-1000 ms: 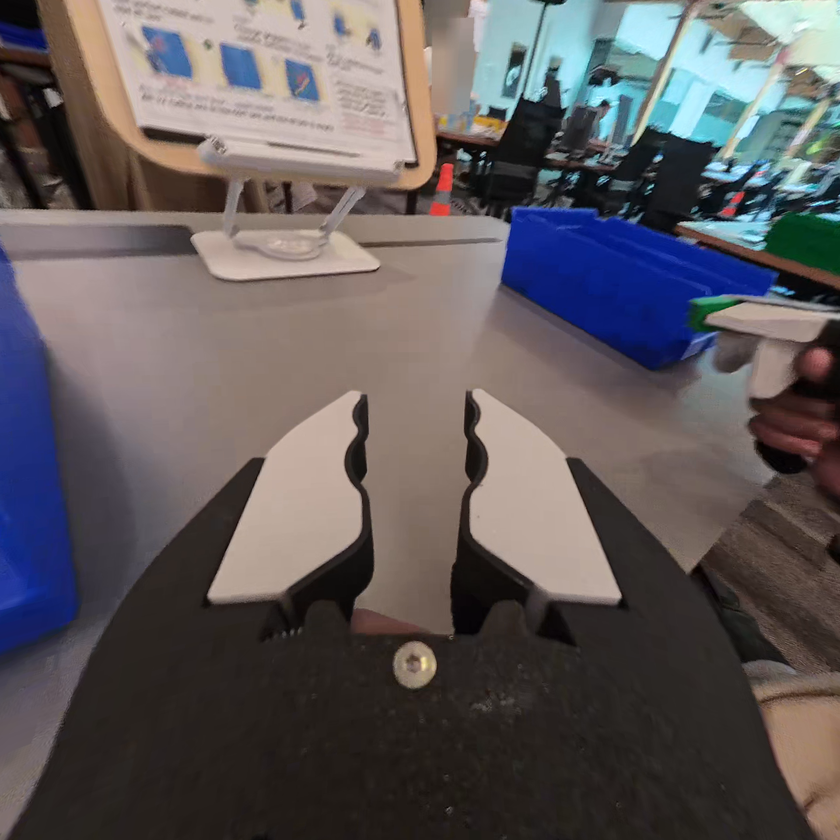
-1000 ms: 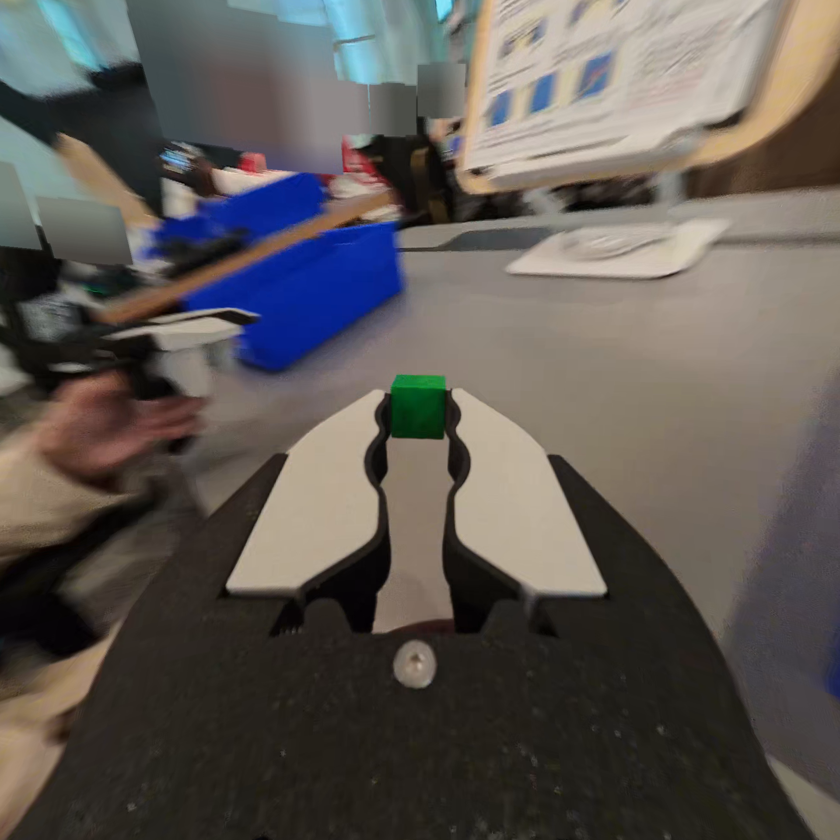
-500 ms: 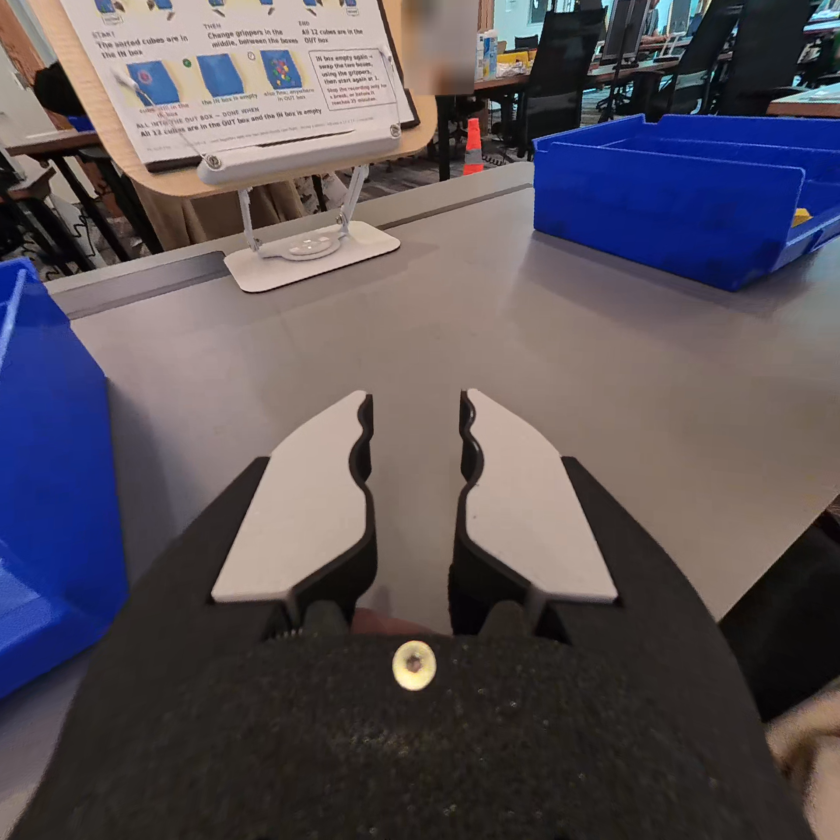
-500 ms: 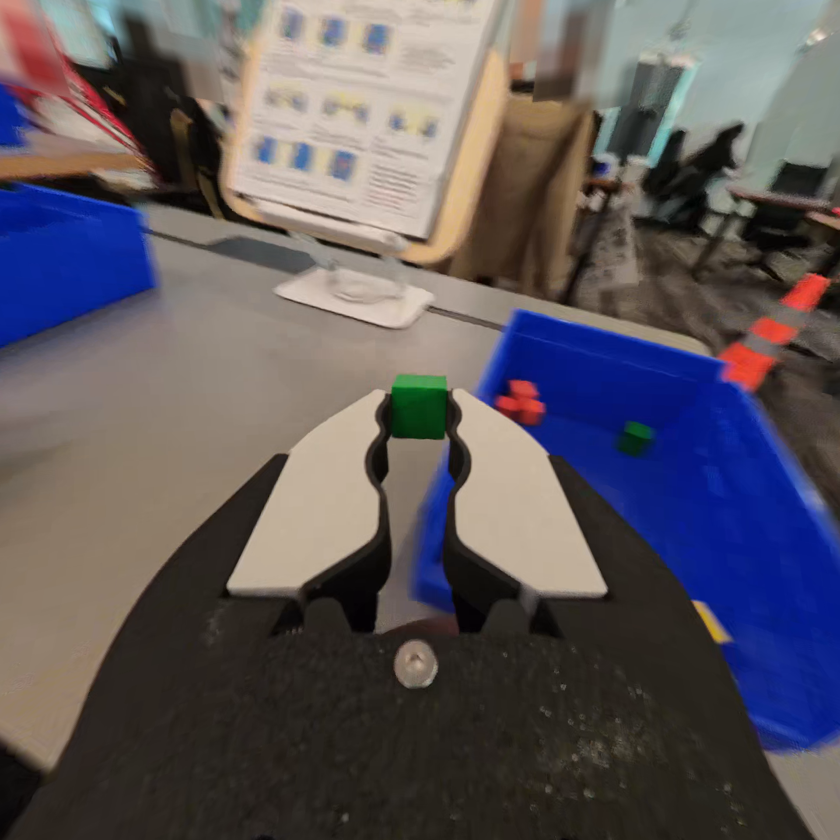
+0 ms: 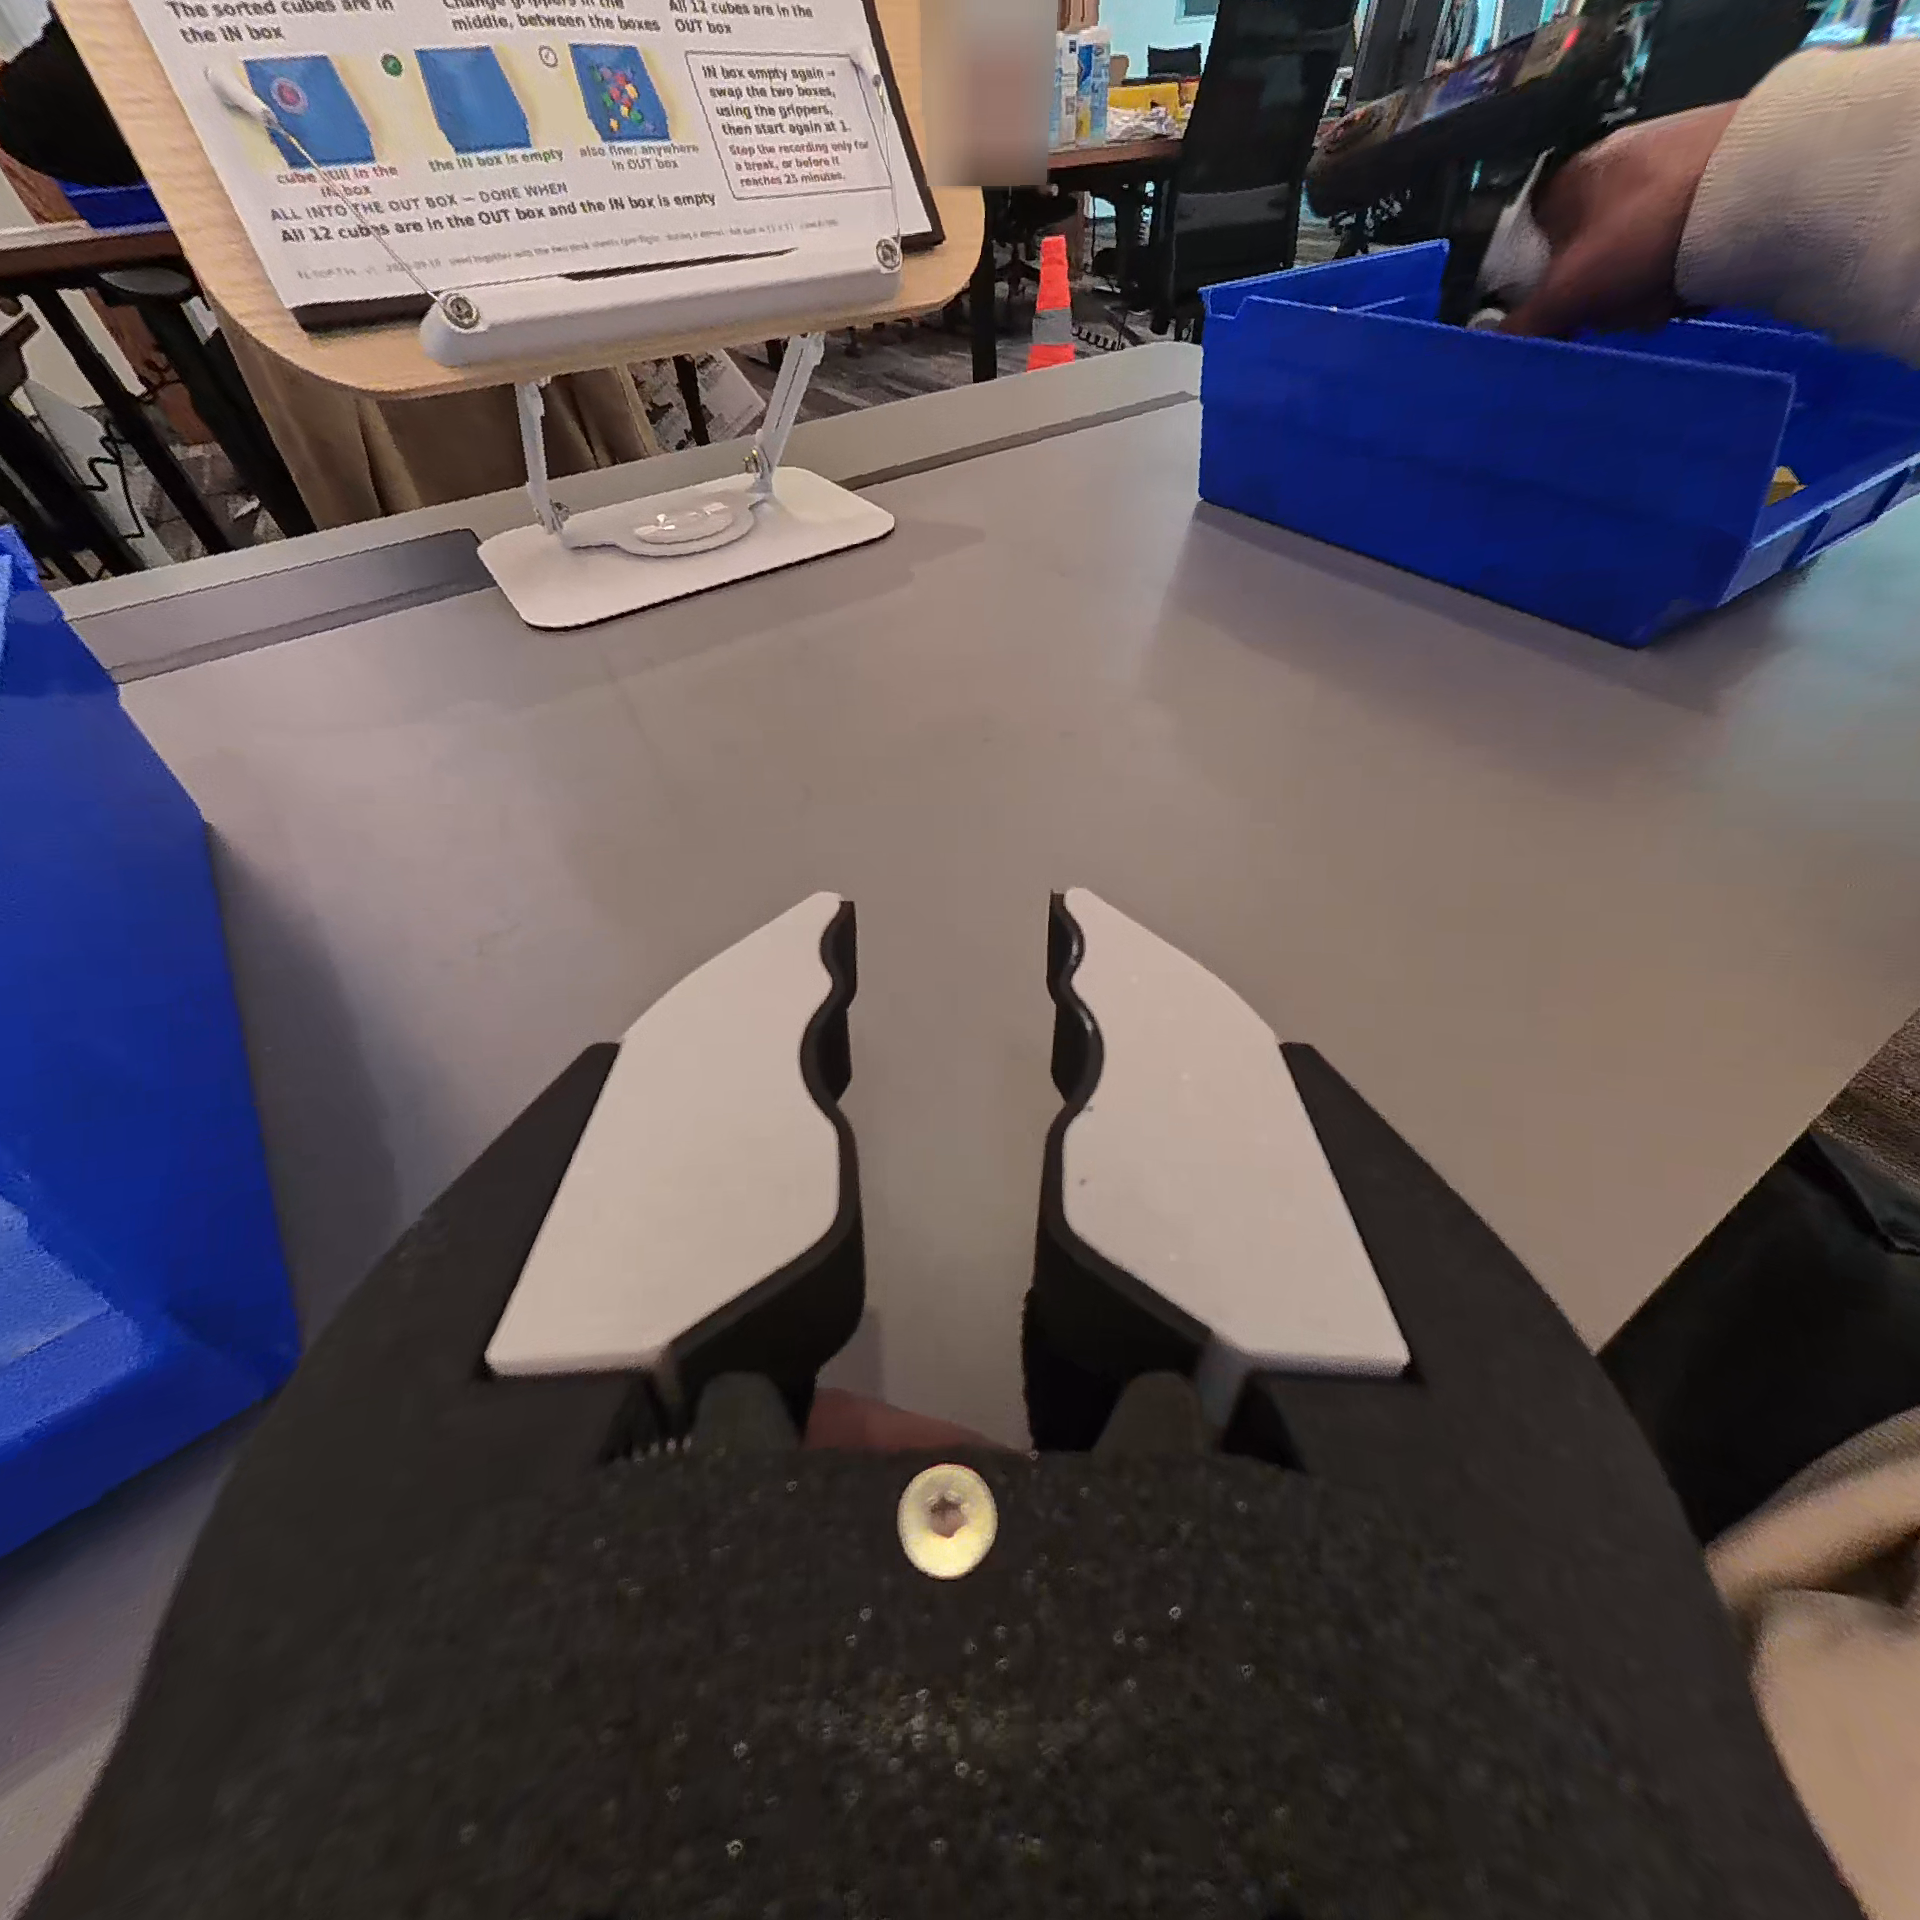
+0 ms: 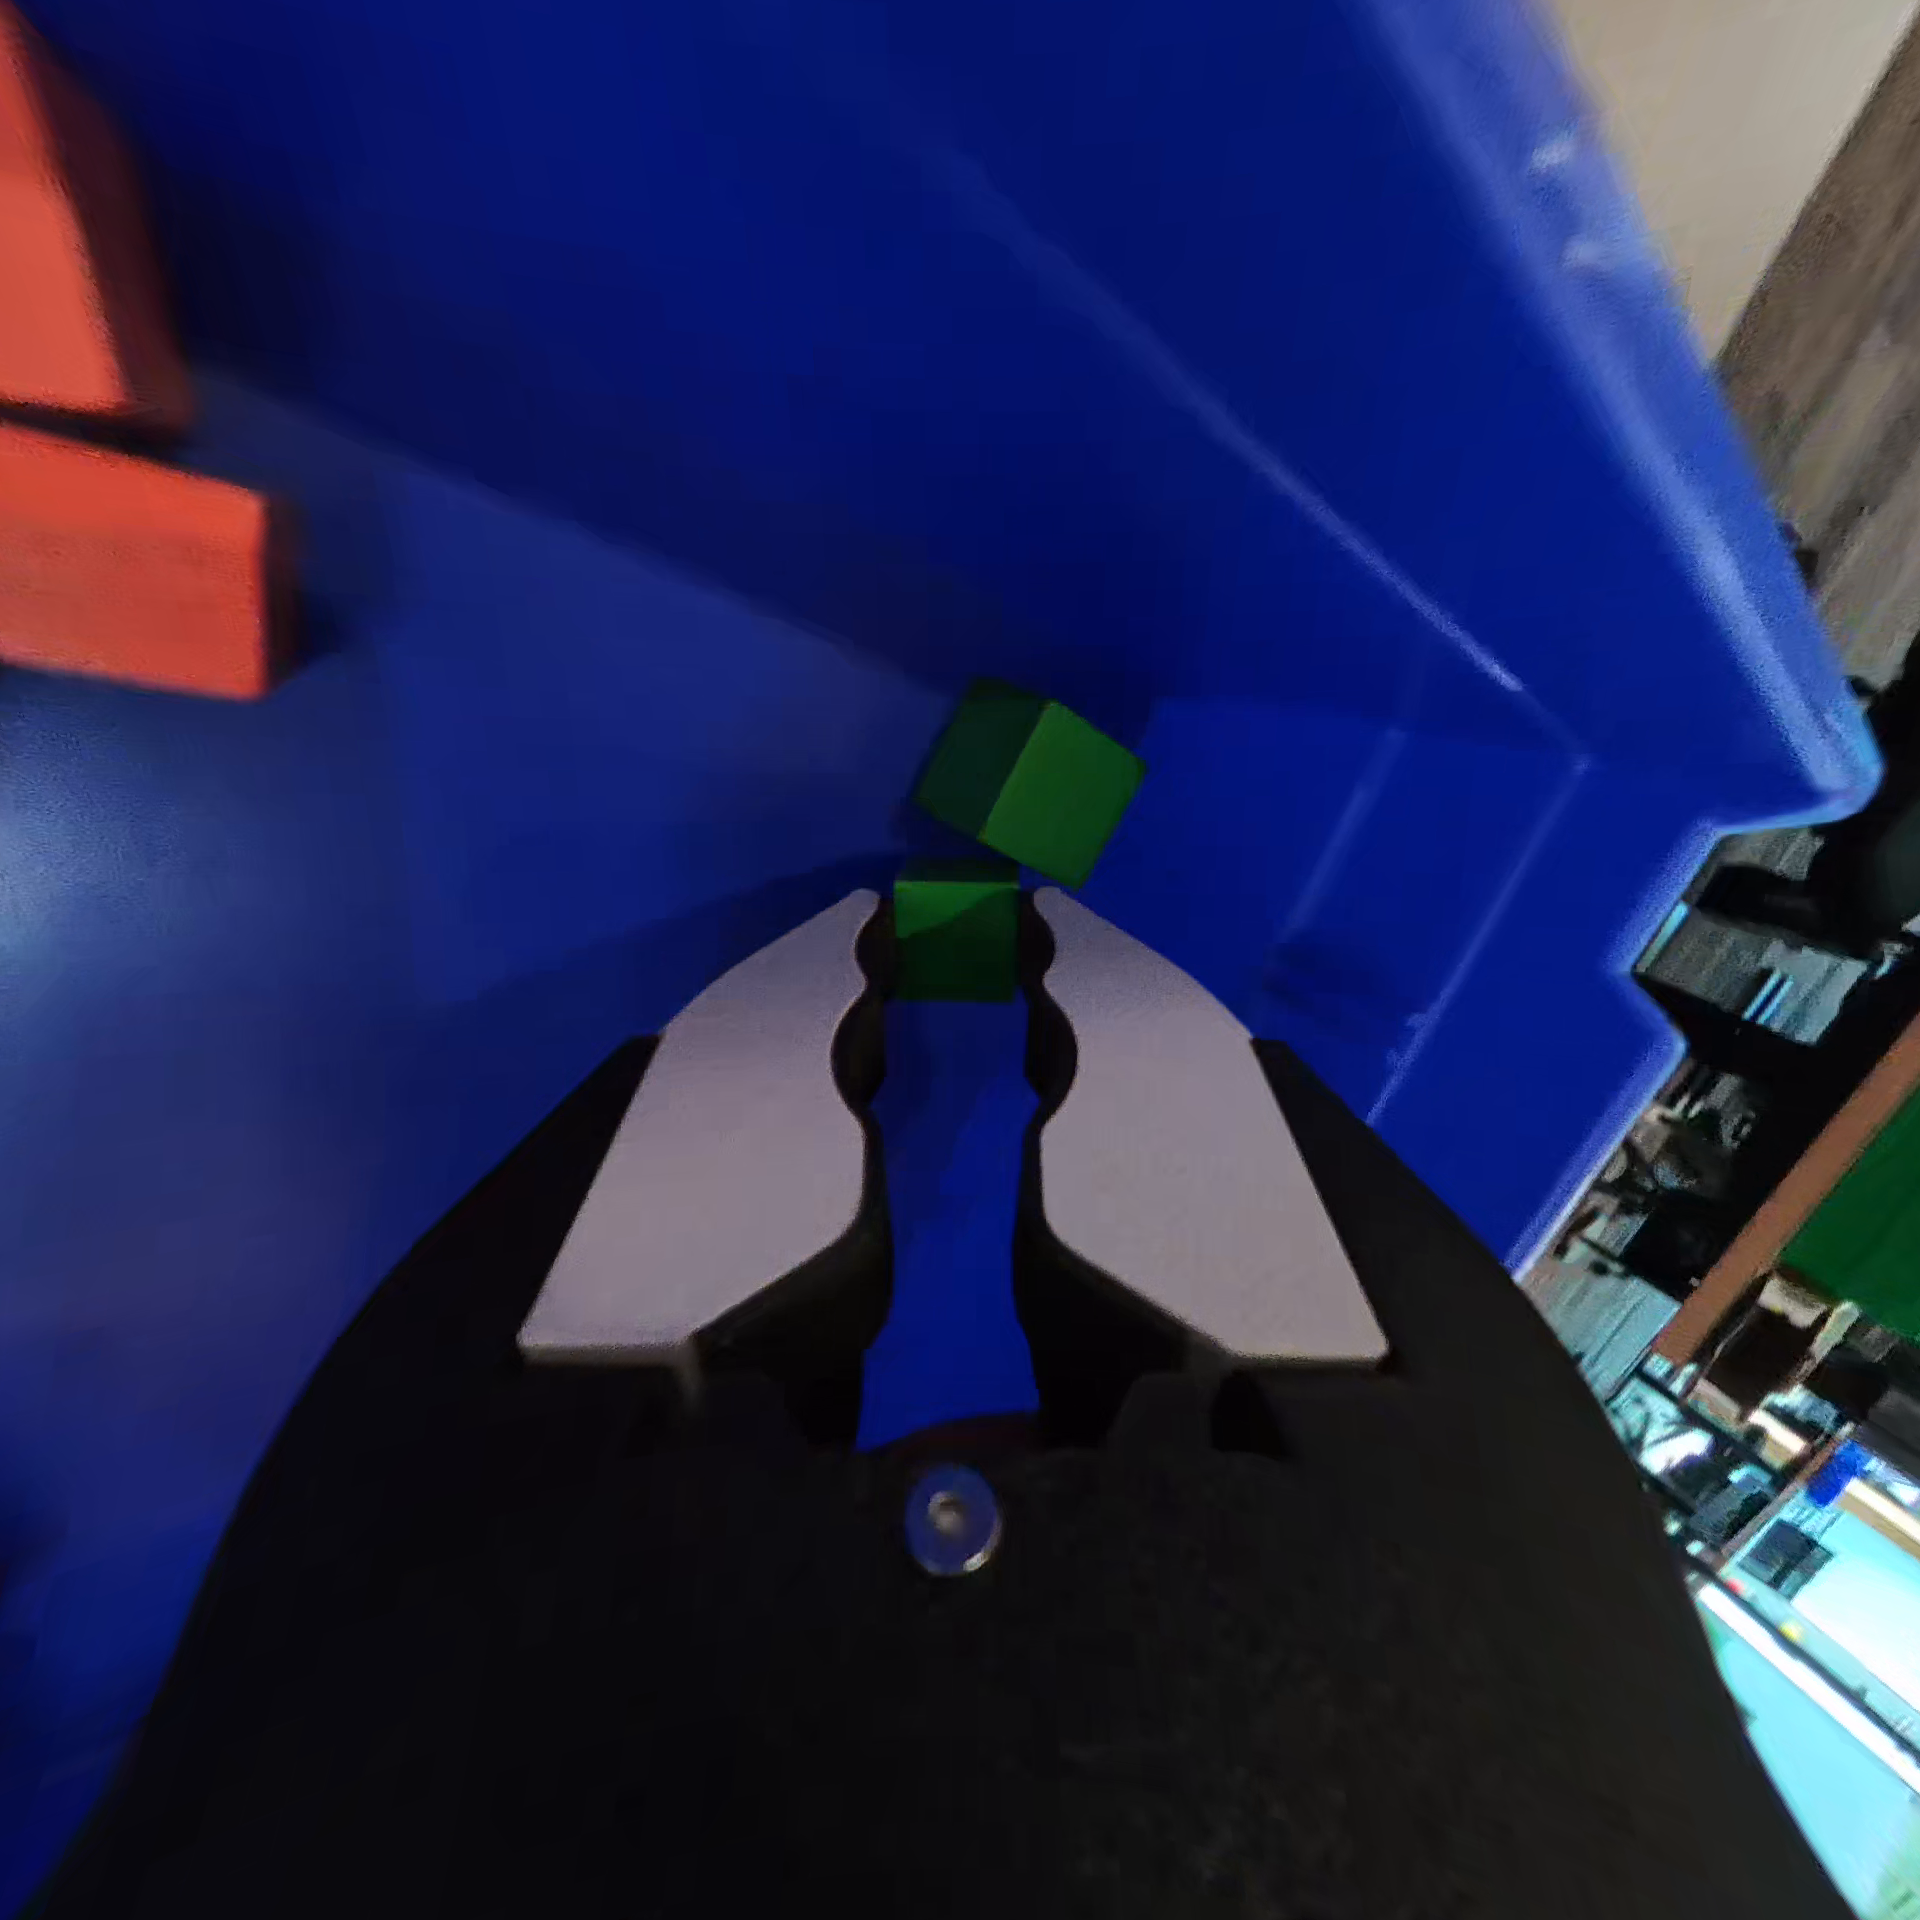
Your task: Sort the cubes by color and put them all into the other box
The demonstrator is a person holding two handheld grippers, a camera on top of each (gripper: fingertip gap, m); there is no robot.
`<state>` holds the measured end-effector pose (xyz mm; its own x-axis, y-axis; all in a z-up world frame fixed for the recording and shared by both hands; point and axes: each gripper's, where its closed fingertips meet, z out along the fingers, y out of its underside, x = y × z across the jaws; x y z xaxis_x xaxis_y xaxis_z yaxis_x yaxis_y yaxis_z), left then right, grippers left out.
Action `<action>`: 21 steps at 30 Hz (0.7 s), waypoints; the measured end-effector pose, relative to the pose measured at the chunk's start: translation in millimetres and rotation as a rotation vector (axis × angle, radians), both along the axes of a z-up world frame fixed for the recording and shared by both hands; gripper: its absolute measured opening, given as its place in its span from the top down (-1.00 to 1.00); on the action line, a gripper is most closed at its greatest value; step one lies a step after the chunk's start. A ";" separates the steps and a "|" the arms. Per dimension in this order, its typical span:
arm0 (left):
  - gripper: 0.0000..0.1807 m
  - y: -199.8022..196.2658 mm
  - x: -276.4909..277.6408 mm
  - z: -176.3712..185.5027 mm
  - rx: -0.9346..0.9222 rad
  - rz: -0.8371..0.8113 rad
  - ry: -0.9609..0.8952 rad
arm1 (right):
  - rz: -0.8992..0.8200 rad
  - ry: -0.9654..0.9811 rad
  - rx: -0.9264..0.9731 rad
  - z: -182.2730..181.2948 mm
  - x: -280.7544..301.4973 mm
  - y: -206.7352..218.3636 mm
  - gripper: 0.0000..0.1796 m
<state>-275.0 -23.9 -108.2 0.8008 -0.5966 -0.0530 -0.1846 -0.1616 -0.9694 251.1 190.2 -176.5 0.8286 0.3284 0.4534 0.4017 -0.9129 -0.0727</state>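
My right claw (image 6: 958, 940) pinches a green cube (image 6: 956, 935) at its tips, down inside the blue box (image 6: 1247, 436), just short of a second green cube (image 6: 1029, 795) lying near the box's corner. Two red cubes (image 6: 125, 561) sit further along the box floor. My left claw (image 5: 951, 935) is spread with nothing between its fingers, hovering over the grey desk (image 5: 1039, 748), between the other blue box (image 5: 114, 1039) at the desk's left edge and the far one at the right edge.
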 end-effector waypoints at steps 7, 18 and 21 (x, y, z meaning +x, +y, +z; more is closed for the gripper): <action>0.61 -0.3 -4.1 -0.3 -0.002 -0.001 -0.001 | -0.086 -0.019 0.047 -7.0 19.9 12.1 0.74; 0.58 1.6 -7.7 -5.7 -0.038 0.020 0.020 | 0.314 0.853 0.776 153.9 -190.1 -121.8 0.57; 0.54 2.0 -7.8 -7.5 -0.051 0.014 0.032 | 0.406 1.253 0.851 145.9 -280.1 -198.6 0.60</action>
